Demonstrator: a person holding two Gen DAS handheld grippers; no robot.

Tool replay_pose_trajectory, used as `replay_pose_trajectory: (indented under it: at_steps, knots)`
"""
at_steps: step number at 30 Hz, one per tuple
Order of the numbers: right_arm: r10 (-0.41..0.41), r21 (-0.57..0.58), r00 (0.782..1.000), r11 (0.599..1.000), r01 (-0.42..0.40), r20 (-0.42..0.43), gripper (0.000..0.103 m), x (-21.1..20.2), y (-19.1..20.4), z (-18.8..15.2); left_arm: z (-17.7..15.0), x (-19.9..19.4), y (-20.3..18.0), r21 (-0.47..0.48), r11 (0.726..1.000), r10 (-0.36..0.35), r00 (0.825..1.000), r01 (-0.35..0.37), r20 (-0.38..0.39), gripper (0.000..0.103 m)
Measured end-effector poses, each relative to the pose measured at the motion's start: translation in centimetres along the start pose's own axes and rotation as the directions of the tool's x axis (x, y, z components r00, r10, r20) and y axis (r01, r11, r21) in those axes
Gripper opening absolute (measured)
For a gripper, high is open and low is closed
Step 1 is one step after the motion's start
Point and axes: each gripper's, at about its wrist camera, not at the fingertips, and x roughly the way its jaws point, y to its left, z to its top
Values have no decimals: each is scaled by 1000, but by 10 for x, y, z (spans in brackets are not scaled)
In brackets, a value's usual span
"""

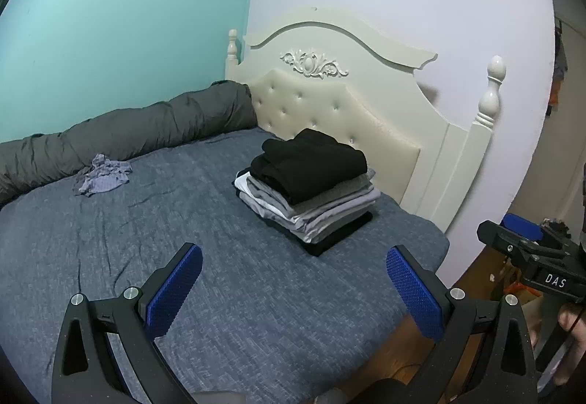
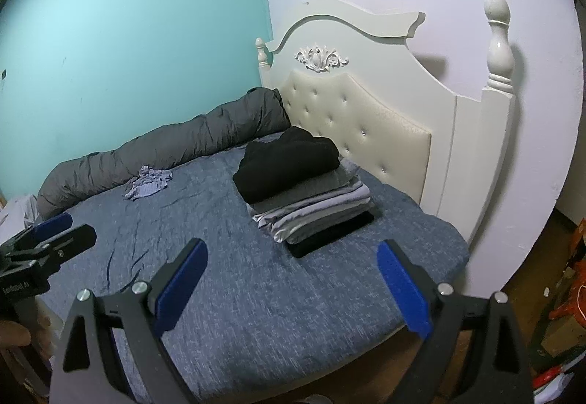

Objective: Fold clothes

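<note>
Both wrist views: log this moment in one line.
left tongs open | right tongs open | folded stack by headboard | crumpled garment unfolded

Black hand-held gripper (image 1: 295,268) — blue pads (image 1: 175,294)

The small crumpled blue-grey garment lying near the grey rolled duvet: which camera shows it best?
The left wrist view. There the small crumpled blue-grey garment appears larger, unobstructed, with its wrinkles readable, lying on the blue bedsheet beside the grey rolled duvet. The right wrist view shows the same garment smaller, with less detail.
</note>
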Motion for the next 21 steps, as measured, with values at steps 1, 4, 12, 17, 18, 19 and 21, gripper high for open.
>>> replay_pose_trajectory:
  at_steps: [1,4,12,17,18,19,21]
  knots:
    - [-1,-1,1000,1000,1,1,95,-1,1,-1,-1,-1,0,0,1000,-1,1000,1,0,103]
    - [-6,-5,1000,1000,6,2,95,-5,3,-4,-3,-5,1,1,1000,-4,1000,4,0,103]
    - [-6,-15,1000,1000,6,4,96,-12,8,-7,-9,-12,5,-11,1000,-6,1000,6,0,103]
    - [-5,-24,1000,1000,5,5,96,-13,11,-8,-11,-15,4,-4,1000,-5,1000,5,4,103]
    - [-4,-24,1000,1000,4,6,96,-14,12,-8,-11,-15,4,-5,1000,-6,1000,6,3,103]
    - [-4,-23,1000,1000,4,8,96,-14,13,-8,-11,-15,4,-6,1000,-8,1000,8,2,103]
    - [-5,-25,1000,1000,5,12,97,-15,14,-9,-12,-16,4,-5,1000,-8,1000,8,4,103]
